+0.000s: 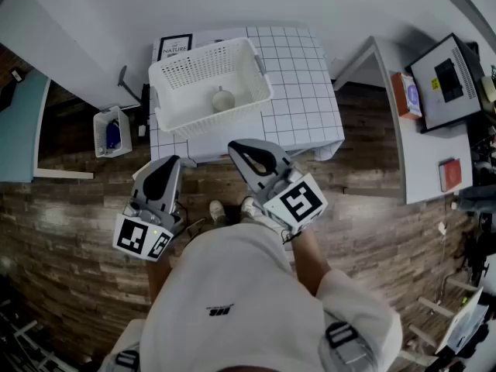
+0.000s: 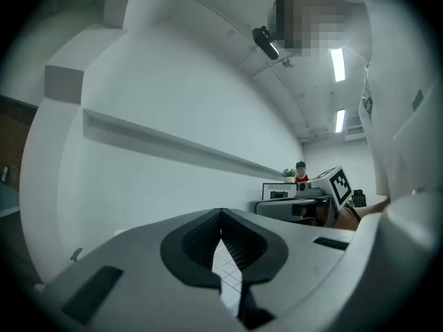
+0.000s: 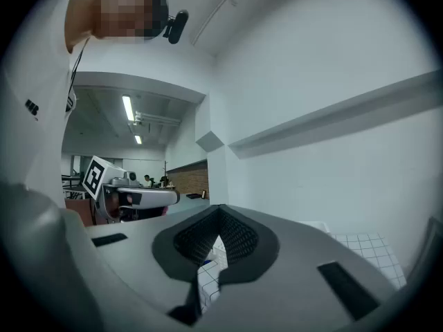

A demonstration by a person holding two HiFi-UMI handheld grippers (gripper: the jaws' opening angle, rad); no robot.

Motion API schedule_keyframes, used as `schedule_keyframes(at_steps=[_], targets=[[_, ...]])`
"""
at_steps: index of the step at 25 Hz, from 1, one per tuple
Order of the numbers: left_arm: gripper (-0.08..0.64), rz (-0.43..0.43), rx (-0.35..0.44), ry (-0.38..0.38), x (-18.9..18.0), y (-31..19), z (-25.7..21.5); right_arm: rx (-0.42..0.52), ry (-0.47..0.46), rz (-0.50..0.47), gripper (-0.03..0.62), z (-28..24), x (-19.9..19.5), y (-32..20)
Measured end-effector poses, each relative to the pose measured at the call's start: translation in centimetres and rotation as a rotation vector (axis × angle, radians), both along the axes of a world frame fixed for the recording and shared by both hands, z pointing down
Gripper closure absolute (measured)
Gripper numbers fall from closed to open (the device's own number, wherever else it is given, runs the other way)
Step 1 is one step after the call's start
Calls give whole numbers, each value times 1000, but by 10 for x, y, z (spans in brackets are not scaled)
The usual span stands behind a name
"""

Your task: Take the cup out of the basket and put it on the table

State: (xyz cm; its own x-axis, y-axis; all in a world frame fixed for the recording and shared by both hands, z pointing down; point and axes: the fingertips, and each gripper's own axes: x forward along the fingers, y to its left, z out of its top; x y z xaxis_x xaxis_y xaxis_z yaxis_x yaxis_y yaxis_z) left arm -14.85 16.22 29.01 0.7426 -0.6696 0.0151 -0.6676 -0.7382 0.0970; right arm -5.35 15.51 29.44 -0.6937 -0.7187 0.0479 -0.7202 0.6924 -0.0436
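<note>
A white perforated basket (image 1: pixel 203 62) stands on the white grid-patterned table (image 1: pixel 304 91). A pale cup (image 1: pixel 223 99) sits on the basket's floor, near the middle. Both grippers hang level in front of the table's near edge, apart from the basket. My left gripper (image 1: pixel 172 161) is below the basket's left corner, and its jaws meet at the tips with nothing between them (image 2: pixel 221 216). My right gripper (image 1: pixel 234 147) is just under the basket's front wall, also shut and empty (image 3: pixel 220 213). Neither gripper view shows the cup; only a strip of grid table shows through the jaws.
A small white bin (image 1: pixel 112 130) with something blue in it sits on the wooden floor left of the table. A framed sign (image 1: pixel 174 46) leans at the table's back left. At the right, a second desk (image 1: pixel 422 149) holds a monitor (image 1: pixel 448 80) and an orange box (image 1: pixel 407 95).
</note>
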Motion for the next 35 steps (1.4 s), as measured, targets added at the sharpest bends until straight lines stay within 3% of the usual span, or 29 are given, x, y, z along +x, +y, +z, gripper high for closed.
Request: schedule_keyframes(at_steps=[15,26,35], targets=[[551,-26,-2,-27,18,2,5,-3,9,-23,580,8,18,5],[551,-83,10,-67,43,2,2,12,-1,-47,580,4,51,3],[551,-107,9,-78,44,-9,5,6,1,-74,580,6,49,-9]])
